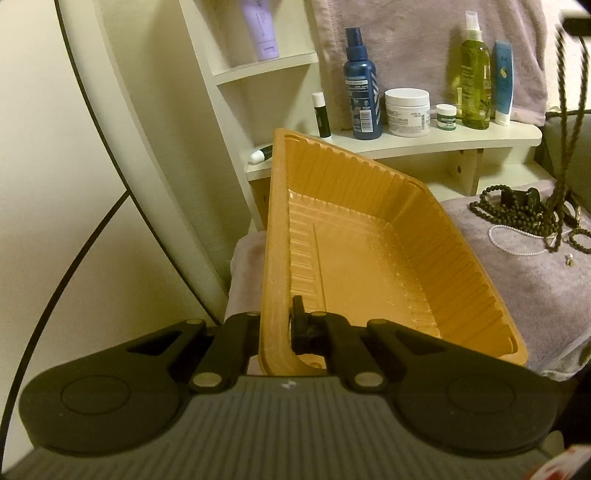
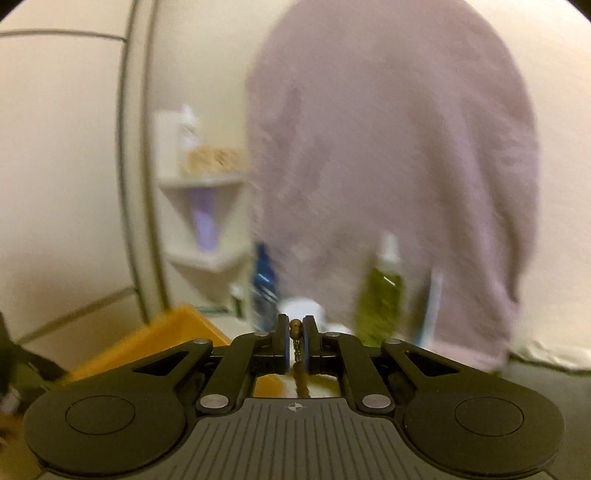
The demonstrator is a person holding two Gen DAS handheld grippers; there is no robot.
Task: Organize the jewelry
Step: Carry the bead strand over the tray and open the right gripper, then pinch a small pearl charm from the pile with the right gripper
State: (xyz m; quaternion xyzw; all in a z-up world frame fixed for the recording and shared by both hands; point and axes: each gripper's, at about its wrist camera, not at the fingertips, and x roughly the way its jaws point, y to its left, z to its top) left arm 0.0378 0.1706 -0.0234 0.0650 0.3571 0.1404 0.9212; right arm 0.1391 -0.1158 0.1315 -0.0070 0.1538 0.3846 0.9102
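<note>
Black left tool [image 1: 275,332]: your left tool is clenched on the near rim of the orange tray [image 1: 369,266]; one finger is outside the wall, the other inside.
Orange tray: it is held tilted, its far end raised toward the shelf, and nothing lies in it.
Right tool [image 2: 294,341]: your right tool is clenched on a dark brown chain [image 2: 297,354], pinched between the two blue pads [image 2: 286,343].
Chain: it hangs down from the pads; in the left view the same strands [image 1: 565,147] drop from the top right corner toward the pile below. That view is sharp, the right view is blurred.
Jewelry pile [image 1: 517,210]: dark bead necklaces lie in a heap on the lilac towel [image 1: 498,295], to the right of the tray and apart from it.
Pearl strand [image 1: 517,240]: it curls just in front of the dark beads, touching them.
Small gold piece [image 1: 570,260]: it sits alone on the towel, nearer you than the pile; too small to say what it is.
Shelf [image 1: 424,144]: behind the tray, it carries a blue spray bottle [image 1: 362,85], a white jar [image 1: 407,110], a small jar [image 1: 446,116], a green bottle [image 1: 475,77] and a blue tube [image 1: 503,81].
Upper shelf: a lilac tube [image 1: 260,29] stands there.
</note>
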